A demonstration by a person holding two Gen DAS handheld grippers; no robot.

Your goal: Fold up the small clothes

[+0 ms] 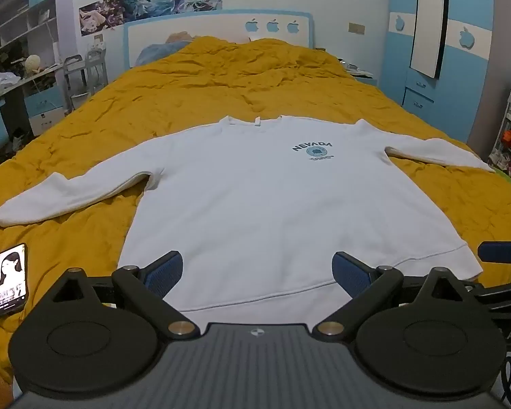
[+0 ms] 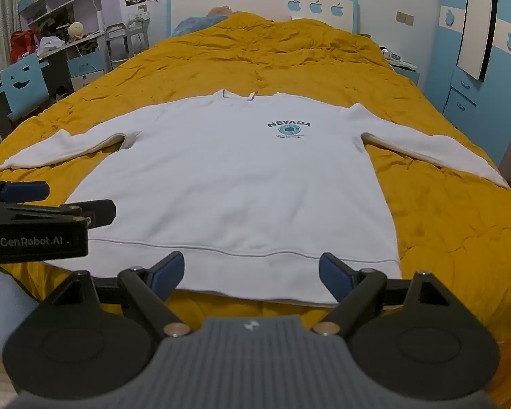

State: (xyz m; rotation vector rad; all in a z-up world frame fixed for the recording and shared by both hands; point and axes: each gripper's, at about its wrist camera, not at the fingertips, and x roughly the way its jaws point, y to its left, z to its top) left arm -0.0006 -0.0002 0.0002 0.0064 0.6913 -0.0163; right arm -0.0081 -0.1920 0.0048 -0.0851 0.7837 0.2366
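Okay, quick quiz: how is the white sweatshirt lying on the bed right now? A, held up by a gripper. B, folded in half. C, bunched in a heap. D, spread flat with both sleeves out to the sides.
D: the sweatshirt lies flat on the yellow bedcover, each sleeve stretched sideways, and both open grippers hang short of its hem.

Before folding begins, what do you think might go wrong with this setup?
The phone lies on the yellow bedspread near the sweatshirt's outstretched sleeve; folding that sleeve could knock it. The bedspread is wrinkled, so an open left gripper or right gripper might pinch it with the hem.
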